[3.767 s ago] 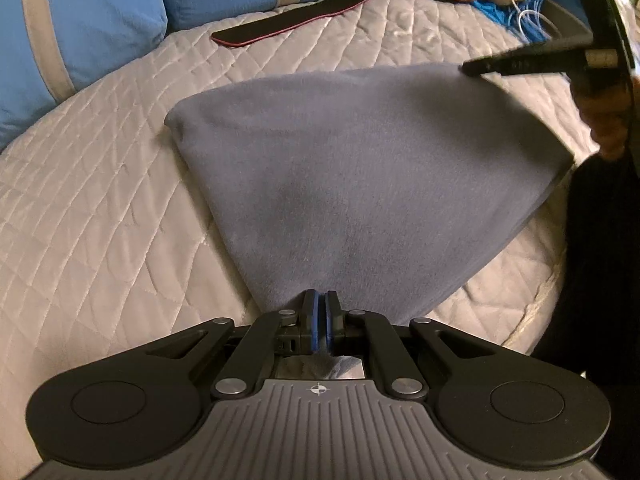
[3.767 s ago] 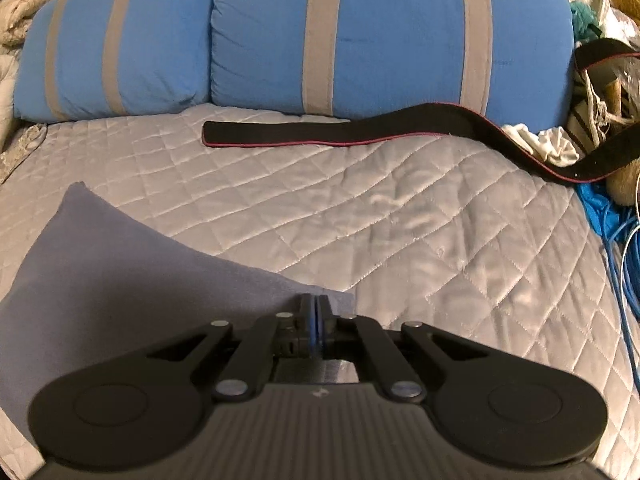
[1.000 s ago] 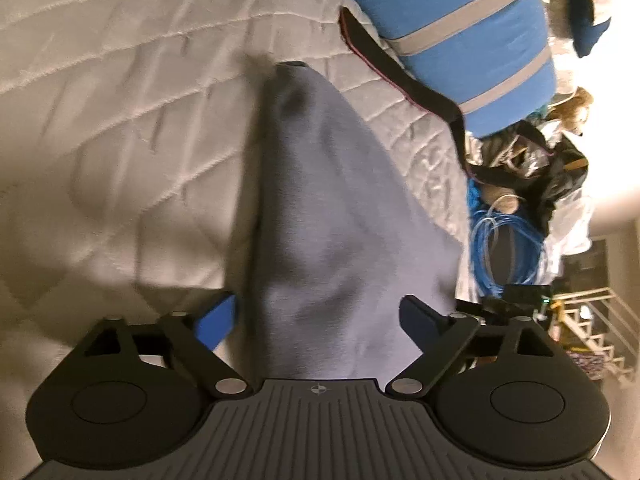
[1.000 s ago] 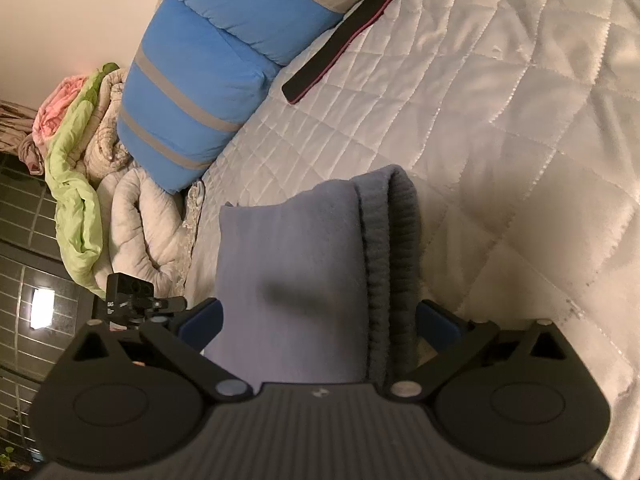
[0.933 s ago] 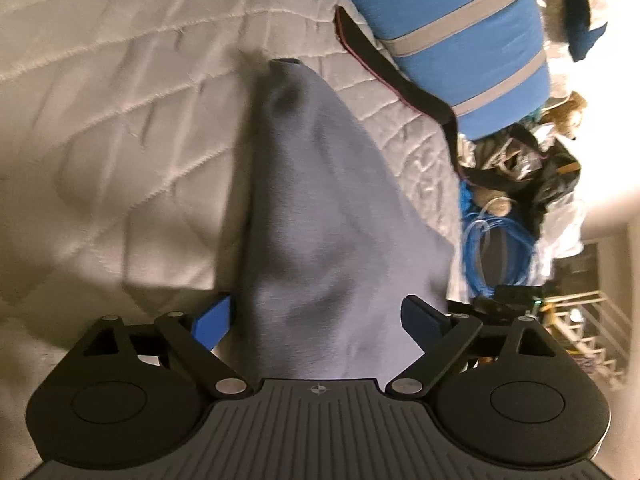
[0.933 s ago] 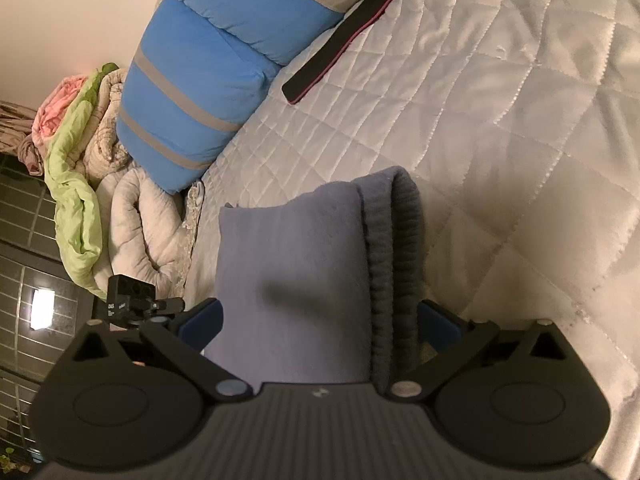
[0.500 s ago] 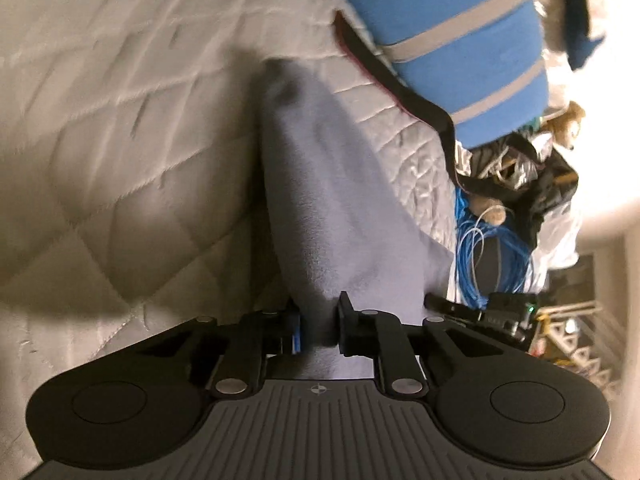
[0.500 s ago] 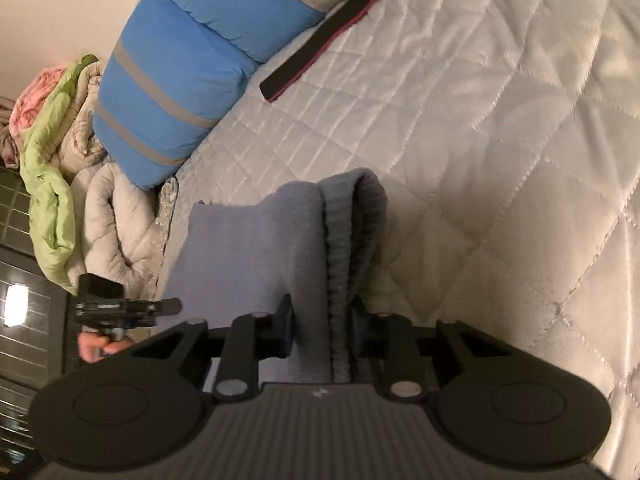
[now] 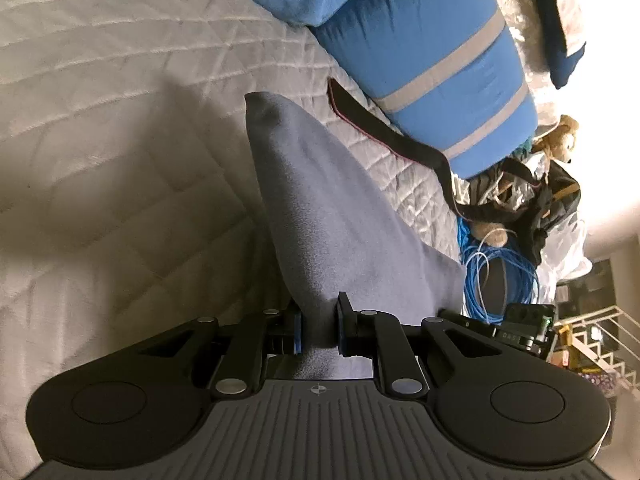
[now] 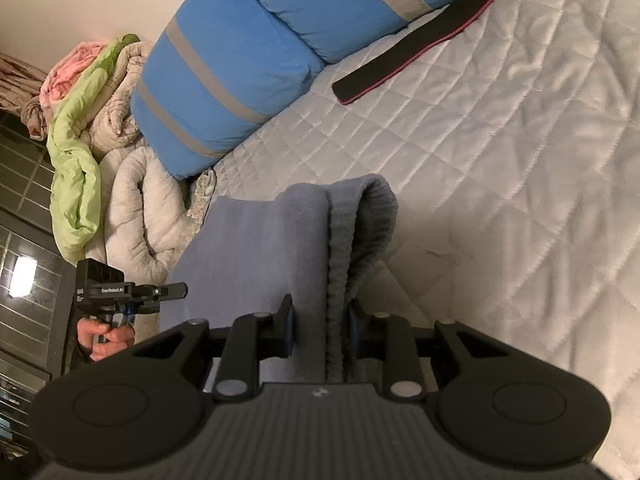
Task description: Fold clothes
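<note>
A folded grey-blue fleece garment (image 9: 340, 208) lies on the quilted bed. My left gripper (image 9: 319, 330) is shut on its near edge, with the cloth bunched between the blue-padded fingers. In the right wrist view the same garment (image 10: 260, 256) shows a ribbed hem (image 10: 360, 232) folded over. My right gripper (image 10: 320, 330) is shut on that hem and the layer beside it. The left gripper (image 10: 176, 290) also shows in the right wrist view, at the garment's far side. The right gripper (image 9: 452, 316) shows in the left wrist view, at the garment's right corner.
The white quilted bedspread (image 10: 500, 140) fills both views. Blue pillows with grey stripes (image 10: 248, 52) line its far side, with a black strap (image 10: 420, 40) in front. Bundled blankets (image 10: 80, 128) lie at the left. Blue cables (image 9: 496, 272) and clutter sit beyond the bed edge.
Both grippers were open around the garment a second ago and have closed on it. The garment now rises a little off the bed between them.
</note>
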`<state>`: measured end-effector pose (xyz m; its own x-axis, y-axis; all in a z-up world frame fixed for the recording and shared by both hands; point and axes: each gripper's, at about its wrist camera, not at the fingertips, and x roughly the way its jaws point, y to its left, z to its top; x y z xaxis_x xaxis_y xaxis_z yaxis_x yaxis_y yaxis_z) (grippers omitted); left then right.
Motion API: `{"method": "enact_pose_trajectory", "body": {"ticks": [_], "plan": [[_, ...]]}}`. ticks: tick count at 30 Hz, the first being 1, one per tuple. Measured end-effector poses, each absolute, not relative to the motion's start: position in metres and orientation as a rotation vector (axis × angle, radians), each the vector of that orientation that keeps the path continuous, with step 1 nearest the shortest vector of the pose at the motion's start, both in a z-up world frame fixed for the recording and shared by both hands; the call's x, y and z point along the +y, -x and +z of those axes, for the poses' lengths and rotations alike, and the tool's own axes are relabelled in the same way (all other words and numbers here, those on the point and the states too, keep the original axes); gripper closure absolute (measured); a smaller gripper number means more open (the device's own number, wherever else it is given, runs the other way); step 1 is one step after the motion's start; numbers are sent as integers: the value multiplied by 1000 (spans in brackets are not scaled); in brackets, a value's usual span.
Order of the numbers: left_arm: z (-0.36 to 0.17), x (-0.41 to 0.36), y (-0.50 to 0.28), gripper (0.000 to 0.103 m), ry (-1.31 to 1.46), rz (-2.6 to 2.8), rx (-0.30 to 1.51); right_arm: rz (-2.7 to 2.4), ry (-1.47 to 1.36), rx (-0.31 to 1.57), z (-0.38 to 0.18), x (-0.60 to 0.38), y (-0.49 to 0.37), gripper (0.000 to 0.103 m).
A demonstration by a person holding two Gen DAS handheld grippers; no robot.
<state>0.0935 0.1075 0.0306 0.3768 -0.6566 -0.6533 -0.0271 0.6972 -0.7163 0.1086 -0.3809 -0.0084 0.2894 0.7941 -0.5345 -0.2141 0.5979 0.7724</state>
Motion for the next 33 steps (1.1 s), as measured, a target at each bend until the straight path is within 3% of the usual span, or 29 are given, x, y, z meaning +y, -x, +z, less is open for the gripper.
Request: {"method": "enact_pose_trajectory", "body": {"ticks": [27, 28, 29, 31, 33], "plan": [[47, 141, -215, 88, 672, -318, 966, 715, -602, 989, 9, -328, -255, 76], [42, 143, -220, 82, 676, -302, 964, 699, -588, 990, 6, -327, -258, 68], [36, 146, -224, 75, 683, -266, 962, 653, -572, 998, 2, -326, -262, 46], [25, 153, -226, 66, 692, -167, 982, 576, -558, 1011, -6, -327, -266, 25], [19, 161, -223, 61, 715, -129, 986, 569, -592, 1002, -13, -332, -265, 23]]}}
